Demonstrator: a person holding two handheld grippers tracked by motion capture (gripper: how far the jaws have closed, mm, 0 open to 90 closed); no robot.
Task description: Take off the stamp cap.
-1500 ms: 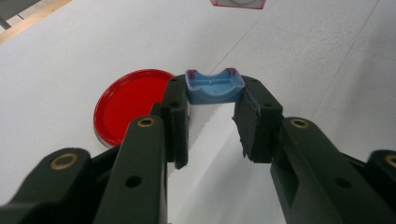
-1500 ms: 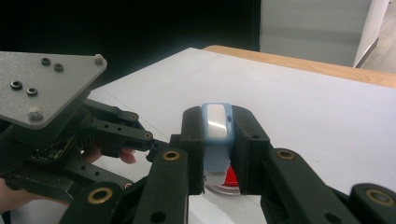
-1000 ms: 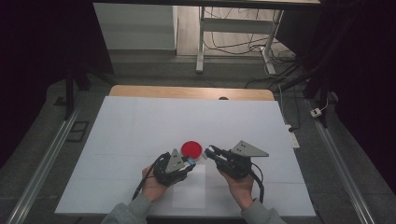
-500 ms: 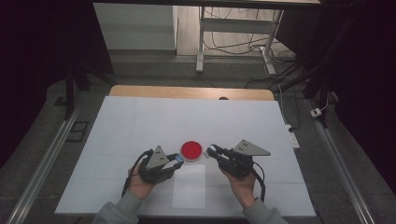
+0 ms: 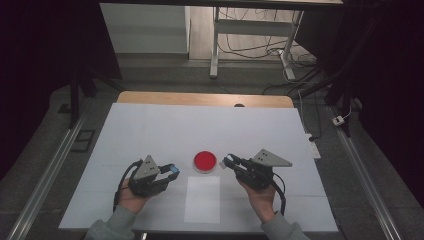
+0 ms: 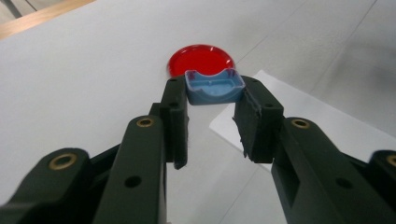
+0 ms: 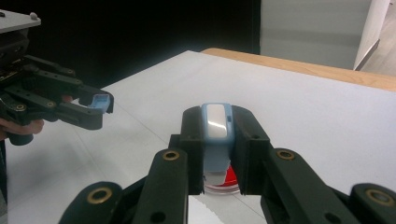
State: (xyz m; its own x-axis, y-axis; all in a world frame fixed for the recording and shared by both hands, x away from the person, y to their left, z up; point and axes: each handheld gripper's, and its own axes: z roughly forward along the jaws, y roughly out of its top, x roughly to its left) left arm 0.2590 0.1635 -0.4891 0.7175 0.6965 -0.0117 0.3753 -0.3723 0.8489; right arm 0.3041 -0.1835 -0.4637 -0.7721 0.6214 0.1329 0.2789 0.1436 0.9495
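A red round disc point(image 5: 205, 161) lies on the white table top point(image 5: 150, 130) between my two grippers. My left gripper point(image 5: 171, 170), left of the disc, is shut on a small blue cap point(image 6: 214, 87), which it holds at its fingertips with the hollow side up. My right gripper point(image 5: 229, 161), right of the disc, is shut on a slim blue and white piece point(image 7: 216, 126) that stands upright between its jaws. In the right gripper view the red disc point(image 7: 229, 181) shows just under that piece, and the left gripper point(image 7: 100, 106) with the cap is at the left.
A white paper sheet point(image 5: 202, 199) lies flat near the front edge, between my hands and in front of the disc. A wooden strip point(image 5: 200, 99) runs along the table's far edge. Beyond it are a floor, cables and table legs.
The left gripper has drawn away to the left with the blue cap, opening a gap from the right gripper, which it met near the disc a second ago. The right gripper has barely moved.
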